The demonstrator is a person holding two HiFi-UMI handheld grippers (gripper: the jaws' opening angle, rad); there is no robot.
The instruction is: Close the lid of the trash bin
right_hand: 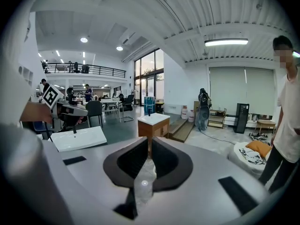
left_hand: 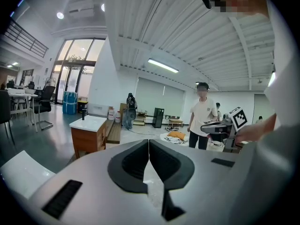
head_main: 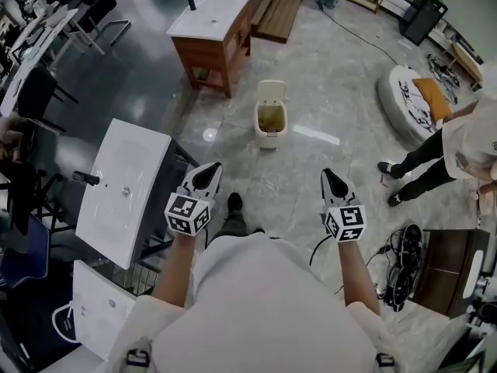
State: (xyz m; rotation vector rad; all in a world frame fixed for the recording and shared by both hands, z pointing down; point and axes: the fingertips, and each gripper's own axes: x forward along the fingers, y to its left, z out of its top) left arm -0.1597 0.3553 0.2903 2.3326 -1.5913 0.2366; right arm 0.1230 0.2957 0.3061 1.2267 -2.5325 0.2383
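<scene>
Both the left tool (head_main: 213,168) and the right tool (head_main: 327,173) had jaws together, empty, and the open trash bin (head_main: 270,124) stood well ahead between them, so its upright lid (head_main: 271,92) probably needed a gentle push from behind.

Large open hall serving as workshop and office: polished stone floor (head_main: 334,76), ribbed ceiling (left_hand: 187,32) with strip light (right_hand: 226,42), mezzanine railing (right_hand: 79,69), tall windows (right_hand: 147,76), loose washbasin (head_main: 124,185), wooden vanity cabinet (head_main: 211,49), office chairs (head_main: 35,92).

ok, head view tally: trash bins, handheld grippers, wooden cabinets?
Cream plastic trash bin, lid up: 1
Black two-jaw grippers with marker cubes, left gripper and right gripper: 2
Brown wooden cabinet with white basin top: 1
Total: 4
</scene>
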